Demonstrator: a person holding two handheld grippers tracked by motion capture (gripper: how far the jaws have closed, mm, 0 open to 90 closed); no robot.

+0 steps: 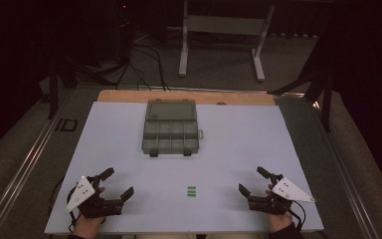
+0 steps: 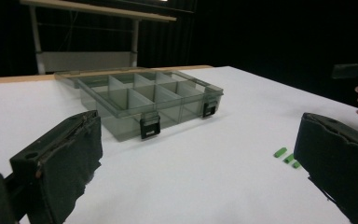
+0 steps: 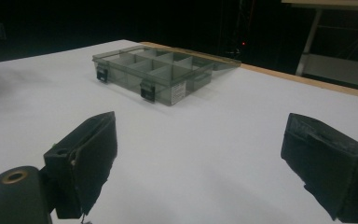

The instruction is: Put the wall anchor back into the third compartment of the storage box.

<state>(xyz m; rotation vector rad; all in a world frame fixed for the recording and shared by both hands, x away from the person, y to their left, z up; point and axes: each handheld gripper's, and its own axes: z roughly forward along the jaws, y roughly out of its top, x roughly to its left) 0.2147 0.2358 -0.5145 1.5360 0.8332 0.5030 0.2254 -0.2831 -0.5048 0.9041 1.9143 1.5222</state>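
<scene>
White surface (image 1: 238, 144), dark room, both grippers parked near the front edge.
Left gripper (image 1: 113, 183) and right gripper (image 1: 252, 180) both gape wide, holding nothing; green pieces (image 1: 191, 191) lie between them; organizer box (image 1: 171, 130) sits open mid-surface, its side sticker unreadable.

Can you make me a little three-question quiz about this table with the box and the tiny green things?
1. True or false: the lid of the compartment box is open.
2. How many green pieces lie on the white board: A two, B three, C six?
3. What do the left gripper and the right gripper hold?

Key:
1. True; it lies flat behind the box.
2. B, three, side by side between the two grippers.
3. Nothing; the jaws of both stand wide open.
</scene>
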